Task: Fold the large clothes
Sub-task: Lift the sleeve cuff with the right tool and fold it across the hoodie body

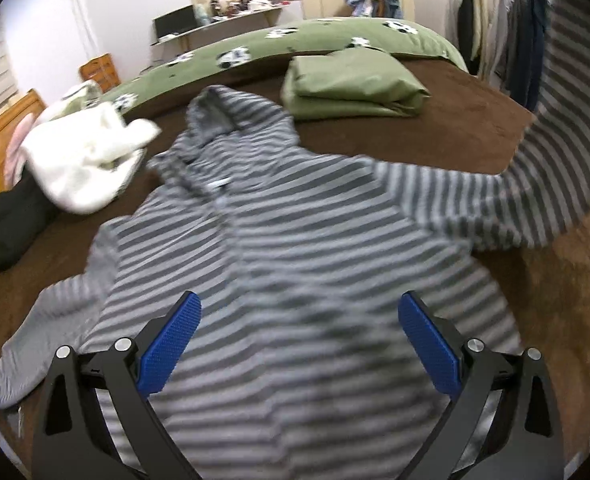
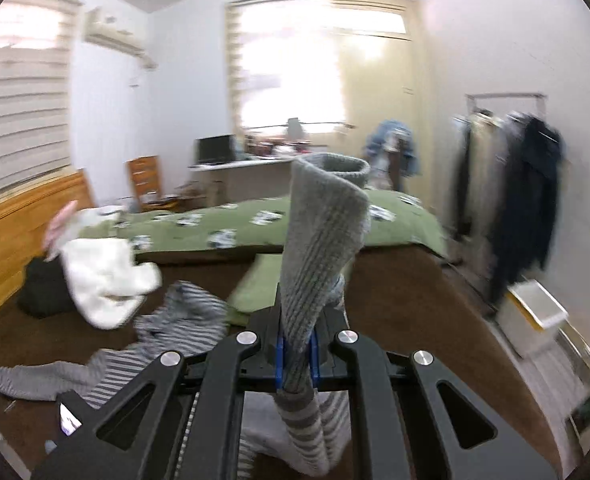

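Right gripper (image 2: 297, 354) pinches the ribbed cuff (image 2: 327, 216) of the striped hoodie (image 1: 279, 248), sleeve raised off the bed (image 1: 475, 128); hoodie lies lengthwise, hood (image 1: 219, 112) toward the green duvet (image 1: 335, 38), beneath the spread, empty left gripper (image 1: 301, 344).

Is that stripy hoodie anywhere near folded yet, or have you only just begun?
Only just begun. The striped hoodie lies spread flat on the brown blanket, with no fold in its body yet. In hand: the right gripper is shut on the sleeve cuff and holds that sleeve up off the bed, while the left gripper is open above the hem, gripping nothing. Folding in both sleeves and the body is left.
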Demonstrator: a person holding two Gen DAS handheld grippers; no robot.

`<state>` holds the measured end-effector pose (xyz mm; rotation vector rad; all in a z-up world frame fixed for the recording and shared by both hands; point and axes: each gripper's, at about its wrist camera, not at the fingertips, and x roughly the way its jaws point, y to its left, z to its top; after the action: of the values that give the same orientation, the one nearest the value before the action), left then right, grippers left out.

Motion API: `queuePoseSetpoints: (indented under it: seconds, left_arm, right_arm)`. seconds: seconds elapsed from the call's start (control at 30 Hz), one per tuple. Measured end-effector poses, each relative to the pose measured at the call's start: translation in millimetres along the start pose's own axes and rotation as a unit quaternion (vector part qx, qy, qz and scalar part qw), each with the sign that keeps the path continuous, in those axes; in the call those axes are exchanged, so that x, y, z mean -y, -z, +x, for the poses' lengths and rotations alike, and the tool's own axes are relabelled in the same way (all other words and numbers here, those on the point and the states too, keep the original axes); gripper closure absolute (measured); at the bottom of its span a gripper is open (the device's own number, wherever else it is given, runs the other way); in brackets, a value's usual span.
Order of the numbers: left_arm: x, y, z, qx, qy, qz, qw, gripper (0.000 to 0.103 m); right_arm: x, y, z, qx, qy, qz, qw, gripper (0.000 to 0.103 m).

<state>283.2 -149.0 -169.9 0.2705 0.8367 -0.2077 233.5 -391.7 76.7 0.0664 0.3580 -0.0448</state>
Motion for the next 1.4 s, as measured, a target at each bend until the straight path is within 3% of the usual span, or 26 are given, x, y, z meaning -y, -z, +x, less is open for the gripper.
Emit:
queuePoseSetpoints:
  seconds: [0.23,0.33,0.53,0.7,0.8,0.93,1.03,1.1,1.3,1.33,1.4]
  left_arm:
    - [-55.7,62.7,-34.1,-0.013,-0.05,-0.011,0.9986,0.006]
    - [-73.0,90.7,-40.8,-0.021,-0.057,-0.025,0.9978,0.006]
    - [-90.1,142.2,-33.9,-0.044,-0.047,-0.045,0.997,0.006]
    - [-94.5,170.6,-22.1,-0.06,-0.023,-0.067,0.9957,0.006]
    - [-94.2,173.6,-22.3,-0.047,-0.02,-0.067,0.9964,0.006]
    - [-94.7,174.5,-20.1,-0.043,-0.01,-0.067,0.9968,0.006]
    - [-98.8,176.9,-18.0,-0.038,0.001,-0.079,0.9962,0.005]
    - [-99.3,177.8,-16.6,-0.034,0.003,-0.081,0.9962,0.005]
    - [-99.5,178.2,-14.7,-0.031,0.003,-0.084,0.996,0.005]
    - [-99.4,178.2,-14.7,-0.032,0.003,-0.083,0.996,0.005]
    - [-99.8,177.2,-15.2,-0.033,0.0,-0.082,0.9961,0.005]
  right_arm:
    - [-128.5,-16.0,41.8,-0.012,-0.101,-0.033,0.994,0.093]
    - [-181.4,-11.7,60.6,-0.023,-0.123,-0.056,0.991,0.093]
    - [-294.2,38.1,115.9,-0.082,-0.172,-0.091,0.977,0.093]
    - [-360.9,116.5,173.6,-0.163,-0.188,-0.143,0.958,0.093]
    - [-382.3,166.5,201.2,-0.22,-0.199,-0.163,0.941,0.093]
    - [-404.1,224.2,235.5,-0.301,-0.226,-0.182,0.909,0.092]
    - [-418.1,248.3,244.3,-0.329,-0.246,-0.196,0.89,0.082]
    - [-424.0,256.7,245.1,-0.333,-0.259,-0.197,0.885,0.077]
    - [-423.8,256.1,242.9,-0.335,-0.268,-0.181,0.885,0.073]
    - [-421.1,253.1,246.7,-0.336,-0.271,-0.179,0.884,0.069]
    - [-412.1,242.6,248.2,-0.34,-0.283,-0.16,0.882,0.034]
